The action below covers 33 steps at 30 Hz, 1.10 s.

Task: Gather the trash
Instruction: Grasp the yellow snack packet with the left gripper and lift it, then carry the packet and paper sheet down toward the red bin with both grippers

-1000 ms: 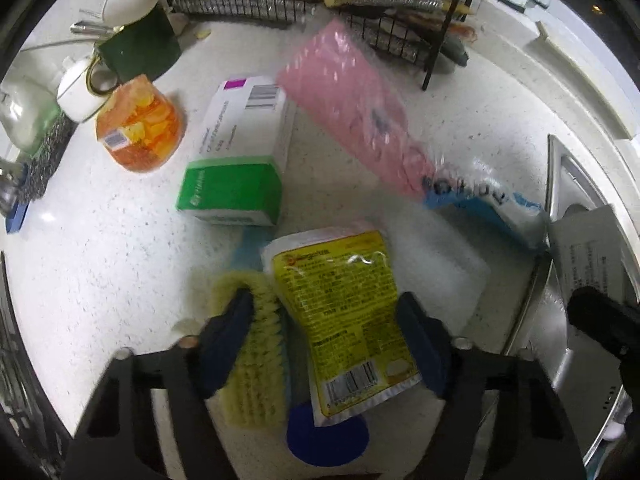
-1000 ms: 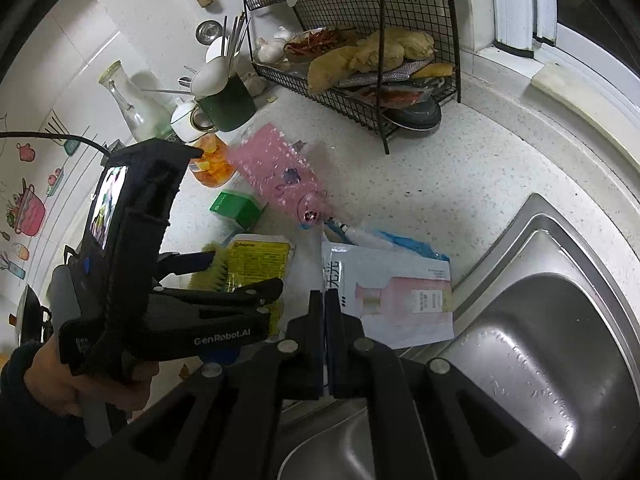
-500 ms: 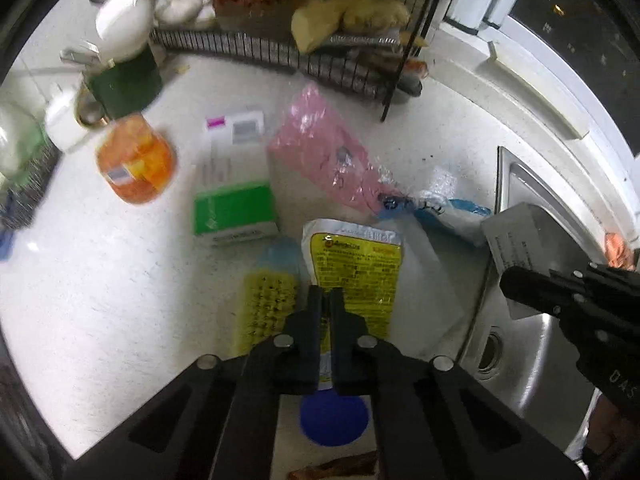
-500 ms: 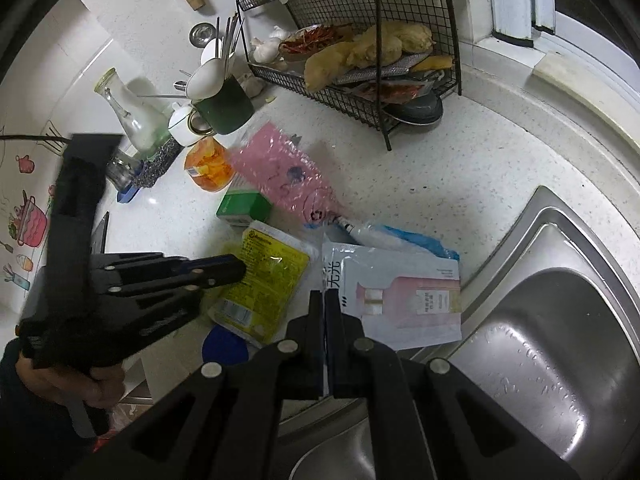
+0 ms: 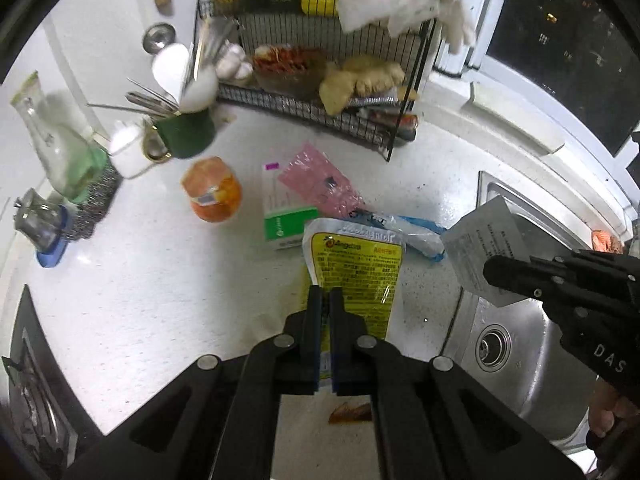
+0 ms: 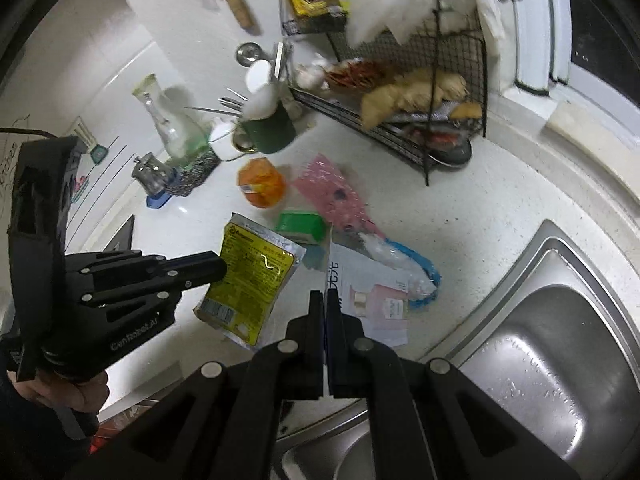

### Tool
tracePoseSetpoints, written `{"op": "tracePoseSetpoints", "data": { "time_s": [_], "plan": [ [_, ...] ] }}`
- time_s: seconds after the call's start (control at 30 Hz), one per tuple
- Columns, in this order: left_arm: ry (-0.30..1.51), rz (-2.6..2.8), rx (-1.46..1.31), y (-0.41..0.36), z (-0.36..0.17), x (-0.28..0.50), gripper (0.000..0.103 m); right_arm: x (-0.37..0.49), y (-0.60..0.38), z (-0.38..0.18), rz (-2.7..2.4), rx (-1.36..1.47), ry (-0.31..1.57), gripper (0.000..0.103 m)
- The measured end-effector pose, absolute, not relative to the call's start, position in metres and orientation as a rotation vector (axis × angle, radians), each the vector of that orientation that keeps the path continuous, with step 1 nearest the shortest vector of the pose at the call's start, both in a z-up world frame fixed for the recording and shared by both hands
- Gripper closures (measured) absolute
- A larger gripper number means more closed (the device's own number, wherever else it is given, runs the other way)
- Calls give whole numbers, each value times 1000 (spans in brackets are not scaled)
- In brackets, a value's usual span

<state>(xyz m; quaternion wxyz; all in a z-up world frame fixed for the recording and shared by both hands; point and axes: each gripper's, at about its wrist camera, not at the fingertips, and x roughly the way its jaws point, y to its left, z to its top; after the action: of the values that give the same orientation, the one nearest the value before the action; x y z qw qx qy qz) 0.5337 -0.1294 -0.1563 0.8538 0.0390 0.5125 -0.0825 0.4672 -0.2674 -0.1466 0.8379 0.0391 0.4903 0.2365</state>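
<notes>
At the tabletop's back edge a black wire rack holds ginger root, garlic and dried red peppers, with boxes on its upper shelf. Beside it a green mug holds a white ladle and metal utensils. White speckled tabletop runs to a steel sink at its right edge, under a dark window. Left tongs are clenched on a yellow snack pouch, lifted off the tabletop, its long axis pointing away toward the rack. Right tongs are clenched on a white printed sachet, held edge-on near the sink rim. Between them and the rack lie a pink bag, a green-and-white box, a blue-and-clear wrapper and an orange fruit cup.
</notes>
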Motion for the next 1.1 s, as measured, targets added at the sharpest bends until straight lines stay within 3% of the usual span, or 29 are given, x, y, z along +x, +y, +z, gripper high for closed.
{"op": "tracePoseSetpoints", "data": {
  "time_s": [0.57, 1.1],
  "plan": [
    [988, -231, 47, -95, -122, 439, 101, 380, -212, -132, 569, 49, 1039, 102],
    [983, -248, 49, -48, -127, 307, 101, 279, -169, -132, 559, 45, 1042, 102]
  ]
}}
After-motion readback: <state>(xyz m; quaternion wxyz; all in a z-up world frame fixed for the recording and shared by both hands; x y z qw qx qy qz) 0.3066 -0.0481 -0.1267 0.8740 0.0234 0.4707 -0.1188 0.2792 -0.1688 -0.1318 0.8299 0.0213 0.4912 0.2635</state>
